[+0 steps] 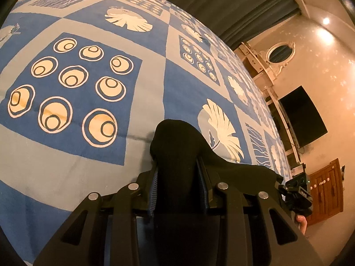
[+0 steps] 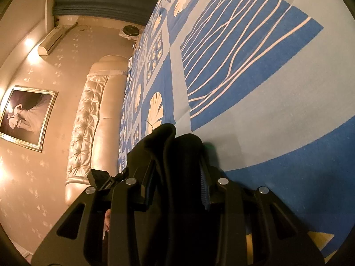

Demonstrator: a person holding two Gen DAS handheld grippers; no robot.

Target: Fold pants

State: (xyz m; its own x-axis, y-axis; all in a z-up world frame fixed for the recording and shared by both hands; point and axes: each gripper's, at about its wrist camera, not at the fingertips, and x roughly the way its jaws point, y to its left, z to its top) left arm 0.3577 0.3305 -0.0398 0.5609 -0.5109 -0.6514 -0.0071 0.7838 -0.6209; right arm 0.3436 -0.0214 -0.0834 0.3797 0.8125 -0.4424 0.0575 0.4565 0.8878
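Both claws, left claw [image 1: 177,168] and right claw [image 2: 177,168], pinched bunched black pants [image 1: 175,137] above the blue patterned bedspread [image 1: 88,150].

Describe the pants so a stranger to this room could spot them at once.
Start at the big bedspread, blue and grey with cream shells and leaves. Just above it the left gripper and right gripper each pinch a bunch of cloth: those are the pants. They are plain black, the only unpatterned fabric in sight.

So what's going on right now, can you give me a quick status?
Left gripper shut on black pants. Right gripper shut on them too. Patterned bedspread beneath, nothing blocking.
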